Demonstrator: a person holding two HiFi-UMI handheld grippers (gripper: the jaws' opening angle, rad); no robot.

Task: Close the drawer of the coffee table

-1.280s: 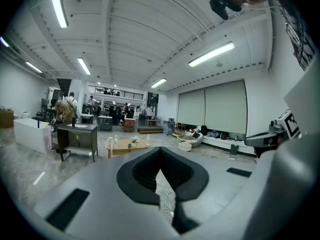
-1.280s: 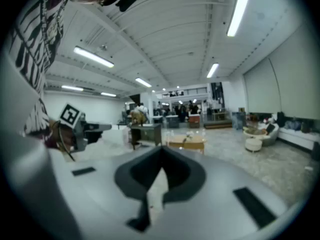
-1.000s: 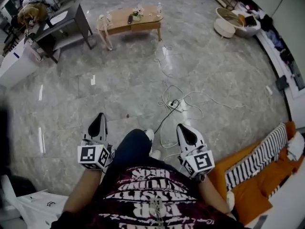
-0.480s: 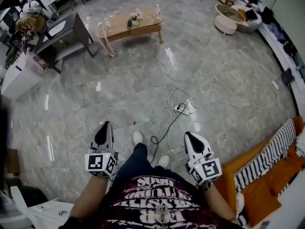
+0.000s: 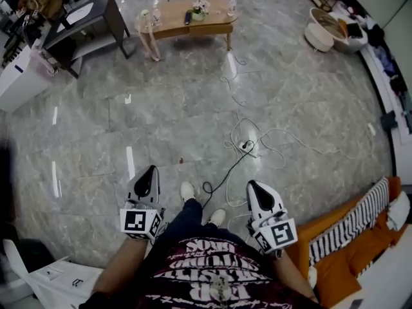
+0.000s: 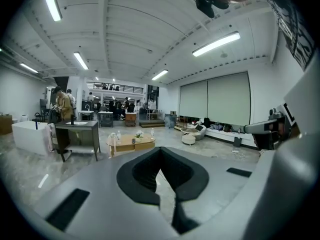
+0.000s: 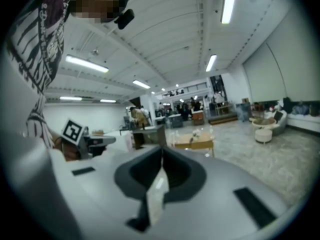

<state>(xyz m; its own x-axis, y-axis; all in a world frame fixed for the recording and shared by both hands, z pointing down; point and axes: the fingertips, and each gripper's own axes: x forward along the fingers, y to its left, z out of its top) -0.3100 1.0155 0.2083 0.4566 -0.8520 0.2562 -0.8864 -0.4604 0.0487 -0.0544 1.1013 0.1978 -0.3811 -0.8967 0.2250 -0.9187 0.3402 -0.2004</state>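
The wooden coffee table (image 5: pixel 187 21) stands far off at the top of the head view, with bottles and a small plant on it. It is too distant to make out its drawer. It also shows small ahead in the left gripper view as the coffee table (image 6: pixel 131 143) and in the right gripper view as the coffee table (image 7: pixel 192 143). My left gripper (image 5: pixel 152 170) and right gripper (image 5: pixel 252 185) are held low in front of the person's body, pointing toward the table. Both are shut with nothing between the jaws, as the left gripper (image 6: pixel 160 154) and right gripper (image 7: pixel 161 153) show in their own views.
White and black cables with a power strip (image 5: pixel 248 145) lie on the marble floor between me and the table. A dark desk (image 5: pixel 90 24) stands left of the table, a round white seat (image 5: pixel 320 36) to its right. An orange sofa (image 5: pixel 347 250) is at my right.
The person has taken a step across the floor and the view has shifted. Both grippers came along, sit a little lower in the picture and stay shut.
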